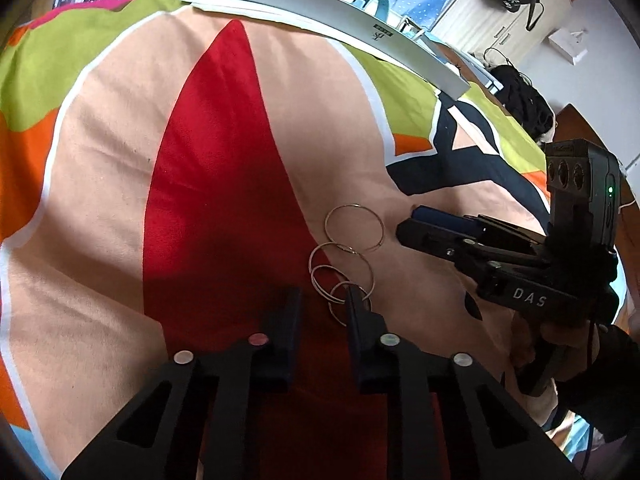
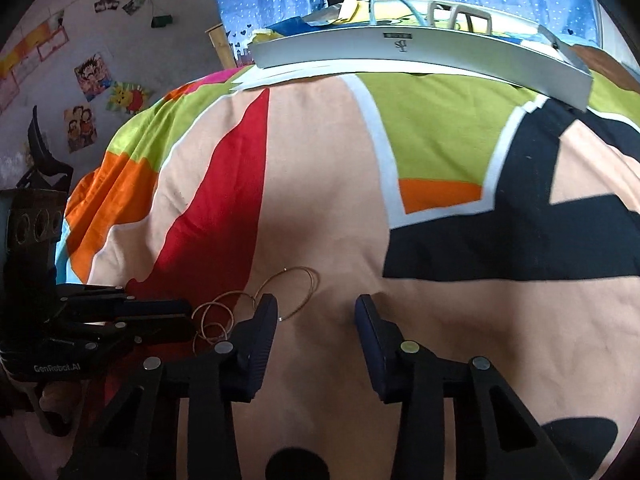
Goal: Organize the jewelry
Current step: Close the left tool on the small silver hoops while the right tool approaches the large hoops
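Where left gripper (image 1: 322, 300) overlaps, hoops (image 1: 344, 256) partly hidden

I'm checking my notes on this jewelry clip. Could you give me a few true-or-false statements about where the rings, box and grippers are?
1. The thin hoop rings lie on the colourful blanket. True.
2. The left gripper is clamped on a ring. False: its fingers are apart, though one tip is at the rings.
3. The white box sits at the far end of the blanket. True.
4. The rings are inside the box. False: they lie on the blanket near both grippers.
5. The right gripper is open. True.
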Demonstrator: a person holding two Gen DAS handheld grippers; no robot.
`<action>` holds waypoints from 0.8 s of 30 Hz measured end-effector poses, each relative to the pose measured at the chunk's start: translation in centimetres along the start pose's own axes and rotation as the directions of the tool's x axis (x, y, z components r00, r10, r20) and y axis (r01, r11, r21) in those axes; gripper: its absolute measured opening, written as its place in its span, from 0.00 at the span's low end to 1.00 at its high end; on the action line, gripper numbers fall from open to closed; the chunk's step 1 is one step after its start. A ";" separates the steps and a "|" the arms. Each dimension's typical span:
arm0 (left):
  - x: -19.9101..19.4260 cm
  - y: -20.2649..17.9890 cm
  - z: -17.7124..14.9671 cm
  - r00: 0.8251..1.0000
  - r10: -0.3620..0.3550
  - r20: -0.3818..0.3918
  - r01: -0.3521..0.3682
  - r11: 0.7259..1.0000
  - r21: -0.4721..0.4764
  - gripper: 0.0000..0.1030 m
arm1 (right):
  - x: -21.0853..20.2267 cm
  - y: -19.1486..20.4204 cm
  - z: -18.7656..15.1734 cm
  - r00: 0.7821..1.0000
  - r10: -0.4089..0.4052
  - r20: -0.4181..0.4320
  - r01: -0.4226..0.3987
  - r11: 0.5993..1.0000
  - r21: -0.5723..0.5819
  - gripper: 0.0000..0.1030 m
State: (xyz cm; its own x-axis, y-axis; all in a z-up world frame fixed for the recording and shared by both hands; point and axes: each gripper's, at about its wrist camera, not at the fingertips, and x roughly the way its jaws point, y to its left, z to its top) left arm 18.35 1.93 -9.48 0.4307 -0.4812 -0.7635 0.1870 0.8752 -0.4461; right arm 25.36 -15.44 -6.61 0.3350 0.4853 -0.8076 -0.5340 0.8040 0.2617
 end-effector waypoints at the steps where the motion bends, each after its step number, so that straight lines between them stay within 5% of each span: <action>1: 0.0 0.1 0.0 1.000 -0.003 -0.003 0.003 1.000 -0.002 0.13 | 0.2 0.1 0.3 1.000 -0.003 -0.004 0.003 1.000 -0.004 0.37; 11: 0.3 0.9 0.1 1.000 -0.017 -0.009 0.017 1.000 0.000 0.02 | 3.2 1.1 1.0 0.992 -0.081 -0.097 0.076 0.996 -0.050 0.23; 16: 0.0 0.8 -0.2 1.000 0.010 -0.006 -0.010 1.000 0.015 0.00 | 3.1 1.0 0.6 0.988 -0.113 -0.109 0.106 0.992 -0.074 0.09; 24: 0.0 0.6 -0.4 0.999 0.034 0.010 -0.034 0.999 -0.002 0.00 | 1.8 0.4 -0.2 0.989 -0.122 -0.082 0.119 0.992 -0.042 0.04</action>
State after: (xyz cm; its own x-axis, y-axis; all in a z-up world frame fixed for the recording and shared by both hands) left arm 18.16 2.46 -9.94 0.4456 -0.4508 -0.7735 0.1708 0.8909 -0.4208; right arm 25.58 -14.30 -8.05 0.3327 0.3538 -0.8742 -0.5226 0.8408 0.1414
